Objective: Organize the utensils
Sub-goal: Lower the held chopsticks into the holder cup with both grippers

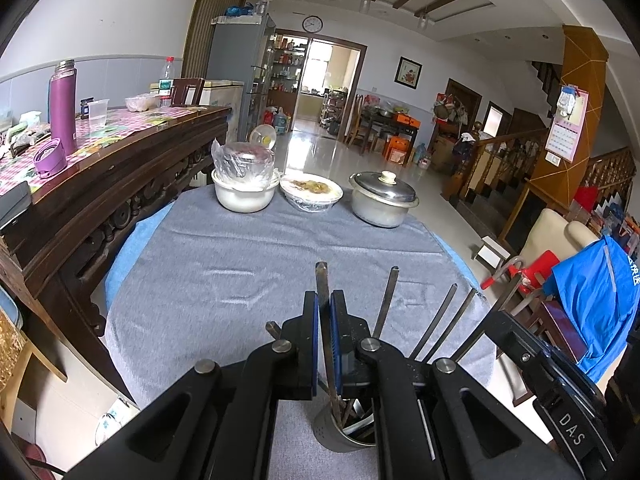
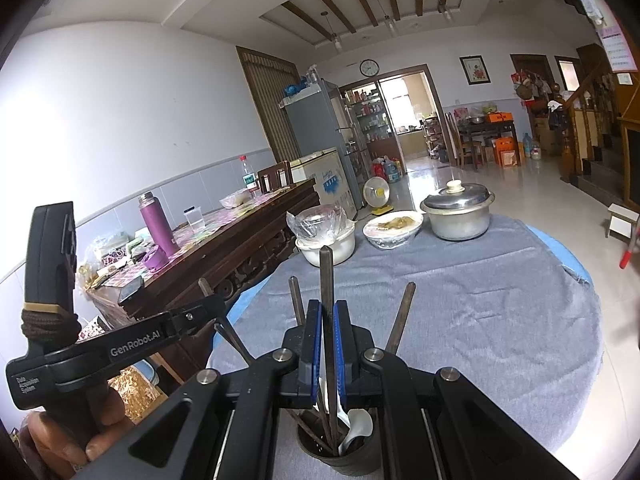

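Note:
In the left wrist view my left gripper (image 1: 325,300) is shut on a dark upright chopstick (image 1: 322,276). Its lower end stands in a grey perforated metal holder (image 1: 332,434) right under the jaws. Several more chopsticks (image 1: 388,304) fan out to the right. In the right wrist view my right gripper (image 2: 328,308) is shut on another dark chopstick (image 2: 326,268). That one rises from a dark holder (image 2: 348,458), which also holds a white spoon (image 2: 358,424) and more chopsticks (image 2: 400,316). A hand (image 2: 60,440) holds the left gripper at the left edge.
The round table has a grey cloth (image 1: 240,264). At its far edge stand a white bowl with a plastic-wrapped dish (image 1: 244,192), a covered plate of food (image 1: 311,192) and a lidded metal pot (image 1: 382,200). A dark wooden sideboard (image 1: 120,184) with a purple flask runs along the left.

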A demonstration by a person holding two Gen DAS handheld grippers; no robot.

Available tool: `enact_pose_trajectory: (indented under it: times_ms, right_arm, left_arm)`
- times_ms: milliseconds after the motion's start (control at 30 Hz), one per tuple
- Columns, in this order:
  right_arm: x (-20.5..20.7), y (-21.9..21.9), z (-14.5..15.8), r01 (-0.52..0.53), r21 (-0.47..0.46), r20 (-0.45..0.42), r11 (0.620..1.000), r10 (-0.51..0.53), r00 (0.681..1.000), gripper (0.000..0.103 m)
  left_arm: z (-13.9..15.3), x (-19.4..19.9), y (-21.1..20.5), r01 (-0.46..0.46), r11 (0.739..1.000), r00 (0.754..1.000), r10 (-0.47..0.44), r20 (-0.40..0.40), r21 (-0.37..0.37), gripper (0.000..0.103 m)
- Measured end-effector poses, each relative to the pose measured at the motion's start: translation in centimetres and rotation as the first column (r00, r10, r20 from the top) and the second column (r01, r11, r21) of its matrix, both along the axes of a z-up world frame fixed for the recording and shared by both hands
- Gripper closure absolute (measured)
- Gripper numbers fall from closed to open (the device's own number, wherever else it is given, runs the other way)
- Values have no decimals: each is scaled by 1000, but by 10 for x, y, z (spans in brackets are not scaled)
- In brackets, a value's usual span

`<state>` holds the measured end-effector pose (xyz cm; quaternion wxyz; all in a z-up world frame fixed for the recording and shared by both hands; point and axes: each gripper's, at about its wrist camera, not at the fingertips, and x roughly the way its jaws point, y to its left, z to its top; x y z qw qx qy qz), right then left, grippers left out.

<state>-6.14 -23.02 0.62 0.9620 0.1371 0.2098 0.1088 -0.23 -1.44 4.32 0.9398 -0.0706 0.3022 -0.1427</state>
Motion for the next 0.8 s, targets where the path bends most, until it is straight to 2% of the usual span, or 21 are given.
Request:
enact_pose_trajectory:
  times_ms: [800]
  right_arm:
    - [4,3,-11,-4,6,-31,1000,4,1000,96]
  left_arm:
    - [-7,5,-3,6,1000,999,-6,-33,0,97]
